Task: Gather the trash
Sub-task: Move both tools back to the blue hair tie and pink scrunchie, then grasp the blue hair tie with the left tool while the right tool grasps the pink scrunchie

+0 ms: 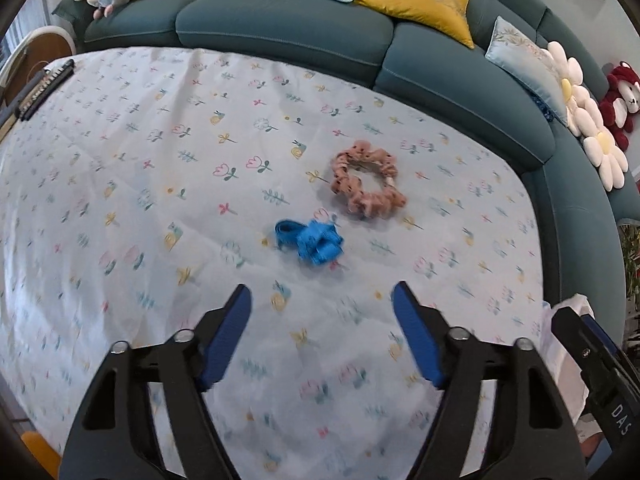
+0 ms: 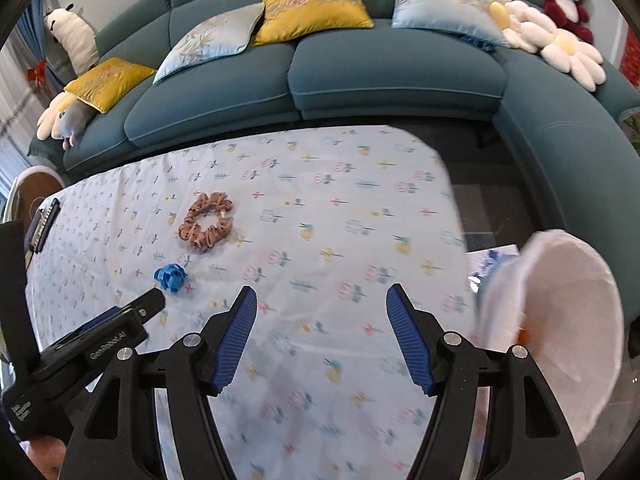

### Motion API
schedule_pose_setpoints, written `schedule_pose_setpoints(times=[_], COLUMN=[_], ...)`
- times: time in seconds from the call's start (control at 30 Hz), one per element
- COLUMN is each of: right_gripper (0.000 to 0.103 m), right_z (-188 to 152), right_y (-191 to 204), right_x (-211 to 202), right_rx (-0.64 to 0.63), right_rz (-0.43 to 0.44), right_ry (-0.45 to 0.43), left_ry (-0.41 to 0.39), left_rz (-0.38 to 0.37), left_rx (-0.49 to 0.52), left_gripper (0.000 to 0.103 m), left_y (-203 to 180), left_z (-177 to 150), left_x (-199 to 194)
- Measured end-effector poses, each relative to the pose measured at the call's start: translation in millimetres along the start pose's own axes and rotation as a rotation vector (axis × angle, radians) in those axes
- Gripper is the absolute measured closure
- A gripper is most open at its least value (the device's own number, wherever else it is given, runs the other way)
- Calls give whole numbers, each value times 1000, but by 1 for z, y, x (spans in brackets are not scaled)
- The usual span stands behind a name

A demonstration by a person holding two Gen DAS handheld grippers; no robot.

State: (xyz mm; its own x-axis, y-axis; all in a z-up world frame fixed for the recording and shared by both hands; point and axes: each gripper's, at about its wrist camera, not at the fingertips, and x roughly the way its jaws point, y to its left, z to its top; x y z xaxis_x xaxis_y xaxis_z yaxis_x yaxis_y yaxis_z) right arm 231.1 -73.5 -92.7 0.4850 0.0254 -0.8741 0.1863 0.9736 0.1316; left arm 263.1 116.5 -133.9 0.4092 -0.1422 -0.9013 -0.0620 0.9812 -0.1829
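Observation:
A crumpled blue ribbon (image 1: 310,242) lies on the flower-print tablecloth (image 1: 120,200), a short way ahead of my left gripper (image 1: 322,300), which is open and empty. A pink dotted scrunchie (image 1: 366,182) lies just beyond the ribbon. In the right wrist view the ribbon (image 2: 171,277) and scrunchie (image 2: 206,226) lie to the left. My right gripper (image 2: 322,300) is open and empty above the cloth. A white bin (image 2: 560,320) stands off the table's right edge, beside my right gripper. The left gripper's body (image 2: 100,336) shows at lower left.
A teal sofa (image 2: 360,76) with yellow and pale blue cushions, flower pillows and plush toys curves behind and to the right of the table. A dark comb-like object (image 1: 44,88) lies at the table's far left edge. A round wooden stool (image 2: 32,196) stands at left.

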Motion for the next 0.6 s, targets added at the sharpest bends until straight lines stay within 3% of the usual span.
schedule_pose_setpoints(times=[0.27, 0.37, 0.6], right_gripper=[38, 38, 38], right_z=[17, 22, 34], right_y=[23, 29, 53], right_x=[42, 54, 81], right_rx=[-23, -21, -33], right_rz=[16, 29, 80], right_ry=[37, 47, 75], left_ry=[34, 56, 36], left_rz=[-35, -54, -71], left_rx=[-3, 6, -20], left_gripper=[52, 73, 80], left_y=[4, 4, 18], left_z=[20, 23, 29], left_x=[36, 45, 43])
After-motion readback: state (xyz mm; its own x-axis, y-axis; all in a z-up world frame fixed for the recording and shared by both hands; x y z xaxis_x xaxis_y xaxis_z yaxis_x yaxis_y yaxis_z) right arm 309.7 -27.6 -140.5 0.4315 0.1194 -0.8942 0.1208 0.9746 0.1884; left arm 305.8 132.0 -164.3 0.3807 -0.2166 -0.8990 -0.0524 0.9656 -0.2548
